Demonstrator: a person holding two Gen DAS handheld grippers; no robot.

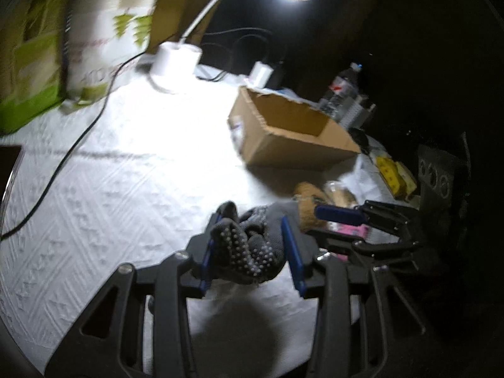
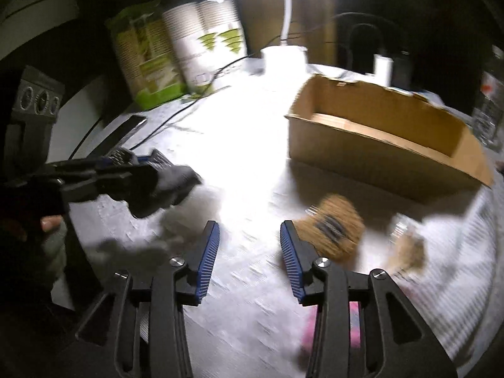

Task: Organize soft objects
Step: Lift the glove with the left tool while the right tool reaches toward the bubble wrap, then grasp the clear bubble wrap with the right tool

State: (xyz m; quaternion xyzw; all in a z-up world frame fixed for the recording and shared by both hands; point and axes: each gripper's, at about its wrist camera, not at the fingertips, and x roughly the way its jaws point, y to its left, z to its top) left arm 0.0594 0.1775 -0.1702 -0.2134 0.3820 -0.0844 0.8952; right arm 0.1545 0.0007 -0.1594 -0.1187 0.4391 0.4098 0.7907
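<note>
**A:** Closest in, what's each hand doing?

**B:** The left gripper [image 1: 252, 252] has its blue pads clamped on a bunched grey glove [image 1: 249, 249] with white grip dots, held clear of the cloth. I'd judge it is being carried, most likely toward the cardboard box [image 1: 283, 132]. The right gripper [image 2: 249, 258] stands with its jaws parted and nothing between them, over bare cloth.

**A:** So why is the right one empty and low?

**B:** My guess is it's lining up for the next soft thing. Just beyond its right pad lies a tan knitted item [image 2: 334, 233], blurred, and a pink item [image 2: 352, 318] shows under the right finger. Both rest on the table, near each other and short of the box.

**A:** And the box?

**B:** Open-topped, lying further back to the right; from here it looks empty inside, though the far corner is hidden.

**A:** What about the surface?

**B:** A white textured tablecloth [image 1: 94, 204], with a black cable [image 1: 63, 160] trailing across it. The cloth is soft, so a gripper coming down could snag it.

**A:** And behind?

**B:** A white desk lamp [image 1: 176, 60] glares down on the middle; green-and-white packages [image 2: 176, 50] stand at the back left, a plastic bottle [image 1: 343, 91] past the box. The room beyond is dark.
</note>
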